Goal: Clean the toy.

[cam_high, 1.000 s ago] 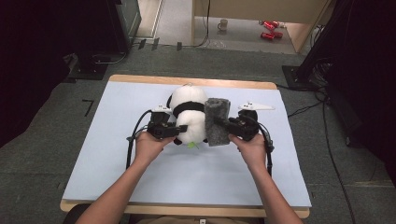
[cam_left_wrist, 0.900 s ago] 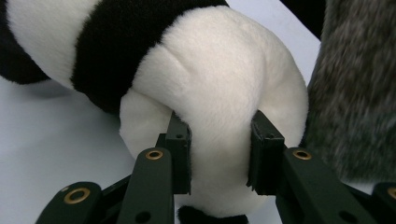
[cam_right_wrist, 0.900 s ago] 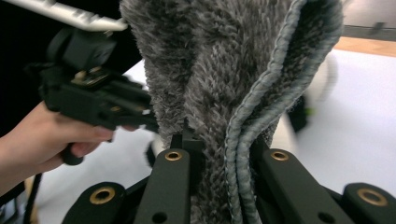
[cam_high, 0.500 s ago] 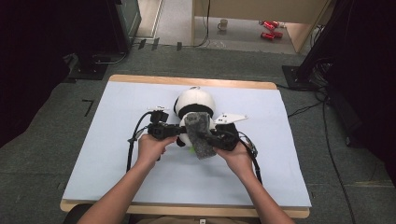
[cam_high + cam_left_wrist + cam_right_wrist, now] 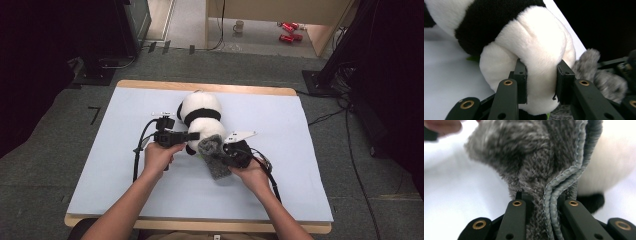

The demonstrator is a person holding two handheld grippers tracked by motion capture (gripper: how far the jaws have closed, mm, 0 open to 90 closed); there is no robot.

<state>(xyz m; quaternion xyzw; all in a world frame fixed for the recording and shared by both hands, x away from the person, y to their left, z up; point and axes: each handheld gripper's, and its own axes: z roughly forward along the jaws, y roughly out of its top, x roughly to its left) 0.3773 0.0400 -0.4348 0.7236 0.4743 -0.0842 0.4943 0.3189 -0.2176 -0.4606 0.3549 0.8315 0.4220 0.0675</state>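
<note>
Field notes, plush dressing at the table.

Left gripper [image 5: 192,135], centre of the high view: jaws are pinching a white limb of the panda plush [image 5: 201,120]. In the left gripper view the fingers [image 5: 521,77] are pressing into the white fur [image 5: 536,57] from both sides, nearly closed, squeezing the soft stuffing. The hand is sitting where it was a second ago, and the jaws are holding much the same narrow pinch.

Right gripper [image 5: 226,150], just right of centre: jaws are clamping a grey fuzzy garment [image 5: 215,157], closed tight on it. In the right gripper view the fabric [image 5: 541,170] is bunching between the pads, its ribbed hem running up the frame.

What has changed: a second ago the grey piece was hanging at the panda's right side, at about body level. Half a second ago it was swinging in toward the middle. Now it is sitting lower in the frame, below the panda and against its near end, close to the limb the left gripper is holding. The panda itself is now lying further up the blue mat [image 5: 100,190], tilted.

My reading: the garment's opening is being brought to the held limb, so threading the limb in looks like the next step. Not yet on.
</note>
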